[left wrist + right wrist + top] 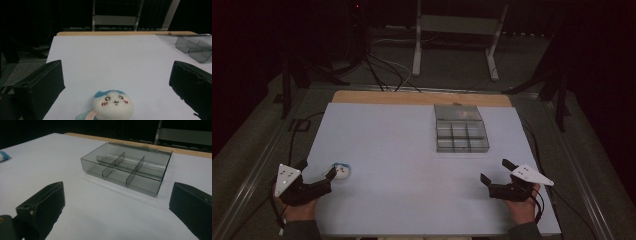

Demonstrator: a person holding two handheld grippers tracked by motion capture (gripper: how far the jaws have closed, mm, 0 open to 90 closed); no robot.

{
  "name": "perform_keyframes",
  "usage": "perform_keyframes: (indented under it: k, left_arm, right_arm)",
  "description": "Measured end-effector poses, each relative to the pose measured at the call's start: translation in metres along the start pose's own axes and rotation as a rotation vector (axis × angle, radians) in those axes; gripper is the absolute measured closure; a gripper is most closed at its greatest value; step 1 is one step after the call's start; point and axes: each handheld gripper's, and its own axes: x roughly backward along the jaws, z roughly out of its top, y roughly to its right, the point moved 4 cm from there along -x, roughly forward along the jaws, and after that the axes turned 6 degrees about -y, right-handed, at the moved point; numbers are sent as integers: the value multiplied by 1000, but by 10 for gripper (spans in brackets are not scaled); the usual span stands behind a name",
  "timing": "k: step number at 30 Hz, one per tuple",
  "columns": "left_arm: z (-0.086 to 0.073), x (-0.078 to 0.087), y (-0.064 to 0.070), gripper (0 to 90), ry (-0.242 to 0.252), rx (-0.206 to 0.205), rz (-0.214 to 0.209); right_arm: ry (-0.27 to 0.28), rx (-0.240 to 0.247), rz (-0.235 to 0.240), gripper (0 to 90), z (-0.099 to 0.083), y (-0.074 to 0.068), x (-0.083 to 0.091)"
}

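Sitting right ahead of left gripper (328, 175), between its wide-apart jaws: toy (113, 105). Right gripper (494, 172), jaws apart too, facing box (130, 167), much farther from toy.

A desk (412, 145) covered by a pale sheet fills the middle of the frame, a strip of bare wood showing along its far edge. In the upper right part of the sheet sits a smoky clear compartment box (460, 129), lid open, its dividers forming small cells. Beyond the desk, at the top centre, stands a white metal frame (455, 30) on the dark floor, with black cables (382, 70) trailing to its left.
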Motion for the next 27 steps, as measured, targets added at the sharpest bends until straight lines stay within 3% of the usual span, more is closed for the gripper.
perform_keyframes:
  k: [18, 24, 27]
  left_arm:
    - [5, 5, -7, 9, 11, 8, -3]
    - [11, 4, -6, 9, 6, 21, -45]
    - [15, 4, -5, 9, 5, 4, -45]
  right_arm:
    - [30, 4, -13, 1, 2, -1, 3]
    - [45, -3, -24, 2, 2, 0, 4]
    - [56, -4, -26, 2, 3, 1, 5]
